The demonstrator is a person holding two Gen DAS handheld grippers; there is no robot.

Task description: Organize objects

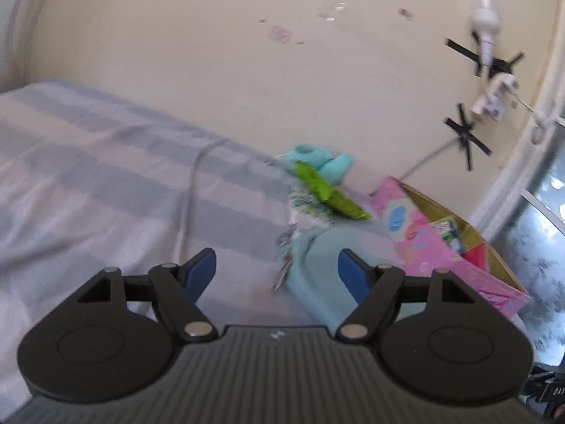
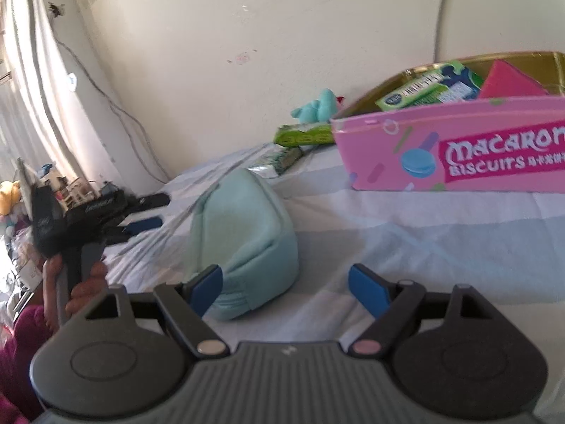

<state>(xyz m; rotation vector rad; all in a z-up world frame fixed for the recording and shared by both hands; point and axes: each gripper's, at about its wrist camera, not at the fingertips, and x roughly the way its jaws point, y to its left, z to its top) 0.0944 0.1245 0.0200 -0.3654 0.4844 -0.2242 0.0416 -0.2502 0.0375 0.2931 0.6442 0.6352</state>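
Both claws empty and spread wide over the bed (image 1: 88, 176). Nearest the right claw (image 2: 284, 289) sits the mint pouch (image 2: 243, 240), a soft zip case lying on the sheet, its near end just by that claw's left-hand pad, not yet pinched. From the left claw (image 1: 277, 275) the same pouch (image 1: 314, 265) lies just ahead, nearer its right-hand pad, with what looks like a keyring (image 1: 282, 268) at the pouch's edge. Judging by looks: light, squashy padded fabric, will deform under the pads, low slip. I'd take it across the narrow rounded end, clear of the zip seam. Beyond the pouch, the pink biscuit box (image 2: 452, 148) stands open, a green carton (image 2: 423, 90) and something red already inside; likely the destination. Farther back from the pouch, by the wall: green packet (image 2: 303, 136), a foil sachet, teal plush toy (image 2: 317, 106). Path pouch-to-box looks clear; box's near wall needs clearing.
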